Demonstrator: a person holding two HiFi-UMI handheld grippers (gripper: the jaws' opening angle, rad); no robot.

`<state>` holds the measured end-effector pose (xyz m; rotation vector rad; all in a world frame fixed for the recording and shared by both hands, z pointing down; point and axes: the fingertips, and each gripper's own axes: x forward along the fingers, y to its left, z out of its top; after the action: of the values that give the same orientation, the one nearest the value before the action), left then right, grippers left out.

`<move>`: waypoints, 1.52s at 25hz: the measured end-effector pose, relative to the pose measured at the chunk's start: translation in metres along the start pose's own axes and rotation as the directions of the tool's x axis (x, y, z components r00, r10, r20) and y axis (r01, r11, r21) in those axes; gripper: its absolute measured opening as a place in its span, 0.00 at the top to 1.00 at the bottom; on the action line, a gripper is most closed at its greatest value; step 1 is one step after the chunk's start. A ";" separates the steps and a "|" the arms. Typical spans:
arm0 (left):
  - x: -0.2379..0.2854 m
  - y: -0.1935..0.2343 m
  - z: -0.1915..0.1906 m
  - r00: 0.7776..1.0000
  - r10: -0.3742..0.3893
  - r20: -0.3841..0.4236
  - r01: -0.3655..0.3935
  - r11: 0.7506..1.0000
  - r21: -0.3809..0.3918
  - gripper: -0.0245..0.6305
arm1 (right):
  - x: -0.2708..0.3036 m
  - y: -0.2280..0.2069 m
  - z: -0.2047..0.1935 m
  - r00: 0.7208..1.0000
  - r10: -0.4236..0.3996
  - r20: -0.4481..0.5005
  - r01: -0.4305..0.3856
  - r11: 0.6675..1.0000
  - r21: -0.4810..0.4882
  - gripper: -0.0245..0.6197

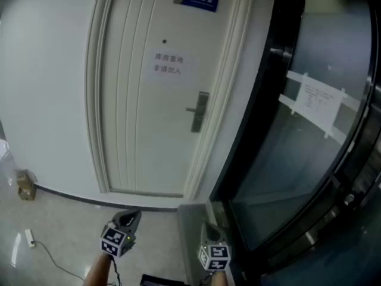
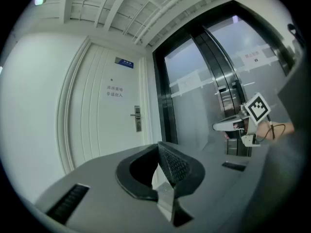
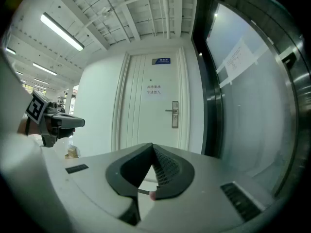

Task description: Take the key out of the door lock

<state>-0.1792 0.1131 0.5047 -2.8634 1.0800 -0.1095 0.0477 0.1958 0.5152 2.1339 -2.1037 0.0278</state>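
Observation:
A white door [image 1: 149,100] stands shut ahead, with a metal lock plate and lever handle [image 1: 199,112] on its right side. The lock plate also shows in the left gripper view [image 2: 138,119] and the right gripper view [image 3: 175,114]. A key is too small to make out at this distance. My left gripper [image 1: 132,216] and right gripper [image 1: 208,228] are held low, well short of the door. The left gripper [image 2: 159,145] has its jaws shut with nothing between them. The right gripper [image 3: 152,146] is likewise shut on nothing.
A dark-framed glass wall [image 1: 309,130] with a taped paper notice [image 1: 321,103] runs along the right. A small cardboard box [image 1: 25,185] and a white power strip with cable [image 1: 30,237] lie on the floor at the left. The door carries a blue sign [image 1: 197,0] and a paper notice [image 1: 168,64].

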 end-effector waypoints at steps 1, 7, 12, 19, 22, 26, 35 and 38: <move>0.001 0.001 0.000 1.000 0.001 0.001 -0.001 1.000 0.001 0.95 | 0.000 -0.002 0.002 1.000 -0.003 0.006 0.003 1.000 0.009 0.95; 0.003 0.001 0.001 1.000 0.008 0.002 -0.008 1.000 0.006 0.95 | 0.001 -0.008 0.008 1.000 -0.007 0.026 0.006 1.000 0.026 0.94; 0.006 -0.005 -0.001 1.000 0.005 -0.006 -0.005 1.000 0.004 0.95 | 0.000 -0.013 0.008 0.999 -0.013 0.029 0.012 1.000 0.025 0.94; 0.012 -0.013 0.004 1.000 0.009 0.004 -0.009 1.000 0.009 0.95 | 0.000 -0.020 0.010 0.999 0.001 0.043 -0.002 1.000 0.015 0.94; 0.016 -0.016 0.005 1.000 0.019 0.003 -0.019 1.000 0.007 0.95 | 0.000 -0.025 0.010 0.999 0.008 0.046 -0.008 1.000 0.003 0.94; 0.021 -0.029 0.006 1.000 0.026 0.008 -0.026 1.000 0.015 0.95 | 0.000 -0.035 0.008 0.998 0.023 0.053 -0.023 1.000 0.001 0.94; 0.027 -0.043 0.007 0.998 0.068 0.003 -0.068 0.997 0.018 0.95 | 0.001 -0.053 0.001 0.997 0.056 0.047 -0.056 0.998 -0.001 0.94; 0.030 -0.046 0.010 0.997 0.072 0.004 -0.073 0.997 0.019 0.95 | 0.002 -0.057 0.002 0.997 0.065 0.051 -0.064 0.998 -0.003 0.94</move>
<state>-0.1255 0.1283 0.5010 -2.8022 1.1739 -0.1100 0.1047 0.1940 0.5079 2.0869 -2.1998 -0.0211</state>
